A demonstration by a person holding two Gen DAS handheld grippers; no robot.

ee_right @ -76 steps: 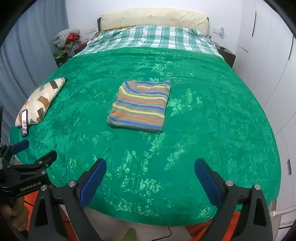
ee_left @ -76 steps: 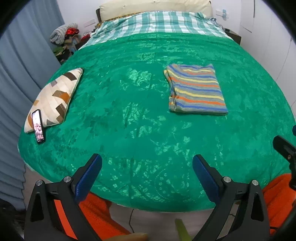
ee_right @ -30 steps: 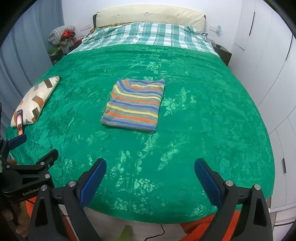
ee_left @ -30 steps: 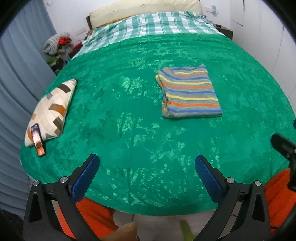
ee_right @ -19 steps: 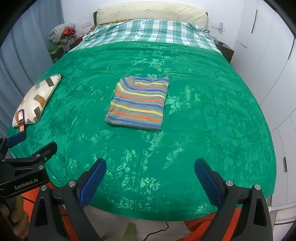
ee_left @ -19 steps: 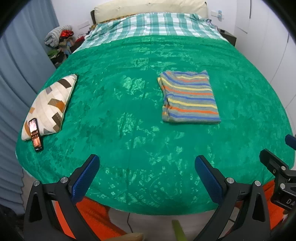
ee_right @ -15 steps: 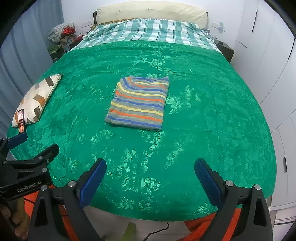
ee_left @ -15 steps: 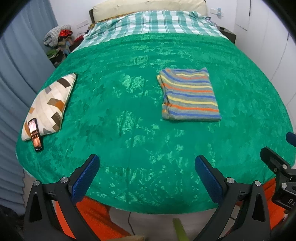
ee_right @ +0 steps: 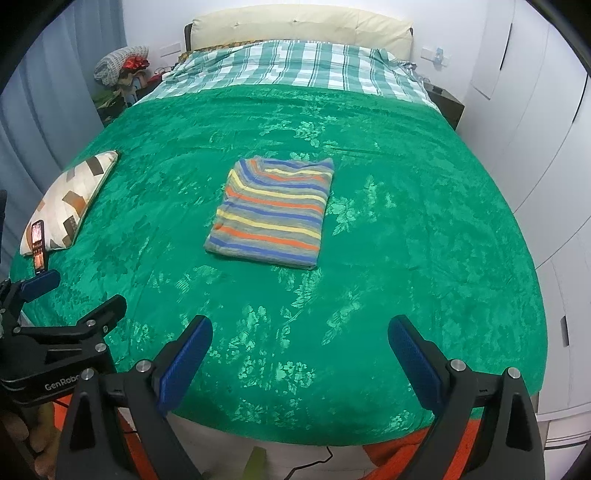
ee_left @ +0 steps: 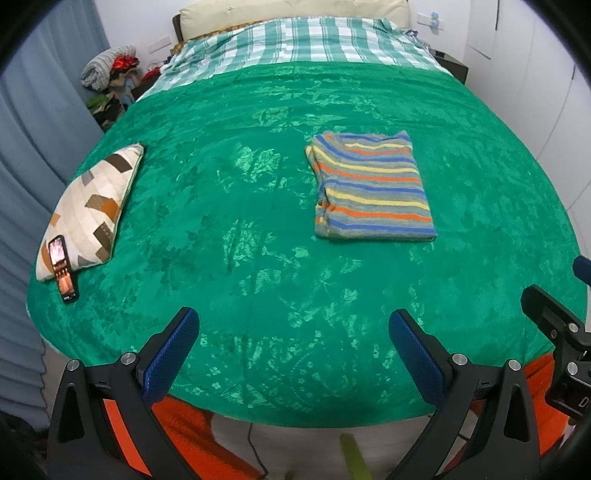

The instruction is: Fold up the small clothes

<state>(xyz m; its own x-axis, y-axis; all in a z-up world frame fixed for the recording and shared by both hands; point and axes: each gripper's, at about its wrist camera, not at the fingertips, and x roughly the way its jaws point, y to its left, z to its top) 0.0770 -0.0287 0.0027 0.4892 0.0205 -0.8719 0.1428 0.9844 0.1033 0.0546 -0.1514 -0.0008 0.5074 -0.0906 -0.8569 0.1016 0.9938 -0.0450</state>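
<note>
From the left wrist view, the left hand-held gripper (ee_left: 293,343) hangs past the foot of the bed with its two blue-padded fingers (ee_left: 170,354) spread wide and nothing between them. Ahead lies the green bedspread (ee_left: 240,221), patterned with a shiny floral weave. The striped garment (ee_left: 371,188), banded in grey, blue, orange and yellow, rests on it as a neat folded rectangle, right of centre and well apart from the gripper. At the left edge of the bed a patchwork cushion (ee_left: 90,203) lies flat, and a phone (ee_left: 62,267) with a lit screen leans on its near corner, partly on the bedspread. Beyond the bedspread a green-and-white checked sheet (ee_left: 303,40) covers the head of the bed, below a cream headboard (ee_left: 288,9). Part of the right hand-held gripper (ee_left: 554,325) shows at the right edge of this view. From the right wrist view, the right hand-held gripper (ee_right: 299,349) is likewise at the foot of the bed, its fingers (ee_right: 415,360) wide apart and holding nothing. The striped garment (ee_right: 271,214) sits near the middle of the bedspread (ee_right: 406,240), folded flat, its neckline end pointing to the headboard. The cushion (ee_right: 68,201) and phone (ee_right: 38,242) appear at far left, and the left hand-held gripper (ee_right: 55,321) shows low at the left edge, just above the bedspread's near edge. White wardrobe doors (ee_right: 535,110) line the right wall.
</note>
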